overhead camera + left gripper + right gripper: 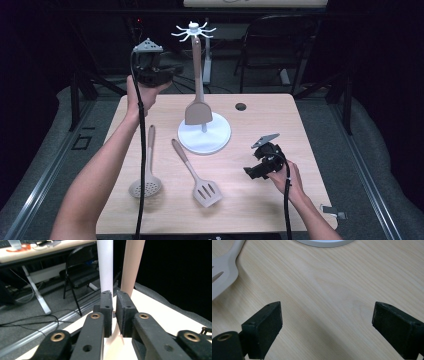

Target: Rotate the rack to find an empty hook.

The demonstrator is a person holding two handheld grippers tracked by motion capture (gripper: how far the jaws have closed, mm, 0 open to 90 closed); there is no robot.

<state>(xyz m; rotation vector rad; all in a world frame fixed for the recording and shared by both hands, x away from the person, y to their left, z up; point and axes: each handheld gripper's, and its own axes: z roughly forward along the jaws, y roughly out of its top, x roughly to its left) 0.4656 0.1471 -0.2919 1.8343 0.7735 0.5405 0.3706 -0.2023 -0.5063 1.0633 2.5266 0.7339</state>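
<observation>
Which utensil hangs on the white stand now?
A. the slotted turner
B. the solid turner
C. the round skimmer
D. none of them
B: the solid turner hangs from the white stand, while the slotted turner and the round skimmer lie flat on the table.

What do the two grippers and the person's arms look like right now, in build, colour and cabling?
Both are black two-jaw tools. The left gripper has blocky black jaws, brass-coloured rivets on the linkage and a grey three-cornered plate on top. The right gripper has the same flat, matte jaw pads and grey plate. A black cable trails from each toward the person. Both forearms are bare, with no sleeves, gloves or watch visible.
</observation>
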